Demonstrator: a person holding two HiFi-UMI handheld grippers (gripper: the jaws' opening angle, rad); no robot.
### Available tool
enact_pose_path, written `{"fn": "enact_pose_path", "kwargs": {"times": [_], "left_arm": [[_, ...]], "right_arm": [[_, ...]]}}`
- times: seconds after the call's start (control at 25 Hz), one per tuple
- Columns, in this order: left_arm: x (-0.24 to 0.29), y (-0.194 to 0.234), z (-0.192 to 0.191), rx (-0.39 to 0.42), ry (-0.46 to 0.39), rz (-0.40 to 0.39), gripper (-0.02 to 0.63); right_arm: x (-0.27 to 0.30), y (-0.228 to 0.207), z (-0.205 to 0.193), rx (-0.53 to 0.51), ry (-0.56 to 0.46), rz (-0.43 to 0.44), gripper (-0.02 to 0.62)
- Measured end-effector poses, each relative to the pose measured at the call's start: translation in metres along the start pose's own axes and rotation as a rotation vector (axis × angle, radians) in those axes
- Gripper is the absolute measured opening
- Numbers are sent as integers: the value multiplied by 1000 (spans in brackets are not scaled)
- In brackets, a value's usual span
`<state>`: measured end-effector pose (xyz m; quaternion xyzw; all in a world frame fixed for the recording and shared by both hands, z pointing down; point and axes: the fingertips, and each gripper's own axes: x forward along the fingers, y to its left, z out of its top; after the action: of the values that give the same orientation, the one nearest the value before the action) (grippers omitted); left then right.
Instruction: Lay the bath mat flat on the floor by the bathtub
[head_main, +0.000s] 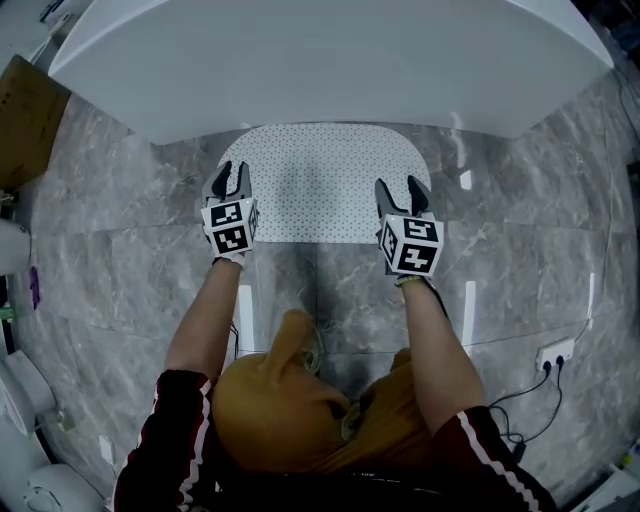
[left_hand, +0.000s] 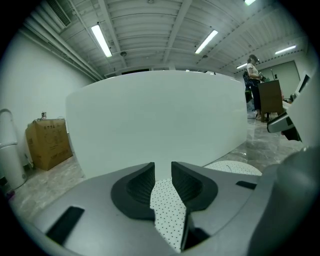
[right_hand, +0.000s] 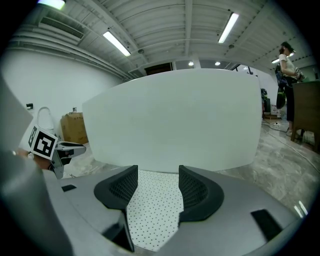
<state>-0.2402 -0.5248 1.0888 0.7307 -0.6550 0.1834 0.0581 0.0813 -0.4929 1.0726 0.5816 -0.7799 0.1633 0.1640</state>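
A white dotted bath mat (head_main: 320, 180) lies flat on the grey marble floor, its far edge against the white bathtub (head_main: 330, 60). My left gripper (head_main: 229, 183) hovers over the mat's near left corner, its jaws open by a narrow gap. The right gripper (head_main: 402, 190) stands over the near right corner with its jaws wider apart. In the left gripper view the mat (left_hand: 167, 210) shows below the left gripper (left_hand: 163, 167), with nothing pinched. In the right gripper view the mat (right_hand: 152, 210) spreads under the open right gripper (right_hand: 158, 172).
A cardboard box (head_main: 25, 115) stands on the floor at the left of the tub. White fixtures (head_main: 20, 395) line the left edge. A wall socket with cables (head_main: 555, 355) lies at the right. A person (right_hand: 286, 75) stands far off beside a wooden cabinet (left_hand: 270, 97).
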Motion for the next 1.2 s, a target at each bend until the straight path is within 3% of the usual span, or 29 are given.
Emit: {"fn": "enact_pose_path", "kwargs": {"times": [0.4,0.68,0.92,1.12,1.2], "left_arm": [[-11,-4,66,-5,-93,-41,115],[-29,-17,116,21,-143,-96,115],[-75,-7,157,54,-195,-119,115],[-113,-6,184,-10,-234,-112,109],[-116,-7,195,-51,-244,-109,109]], "right_arm": [[-10,-8,0,-66,9,-25,262],[-26,-25,14,4,-28,-59,262],[-37,-29,32,29,-75,-80,262],[-47,-35,60,-16,-126,-96,261],[-50,-42,74,10,-132,-106,261]]}}
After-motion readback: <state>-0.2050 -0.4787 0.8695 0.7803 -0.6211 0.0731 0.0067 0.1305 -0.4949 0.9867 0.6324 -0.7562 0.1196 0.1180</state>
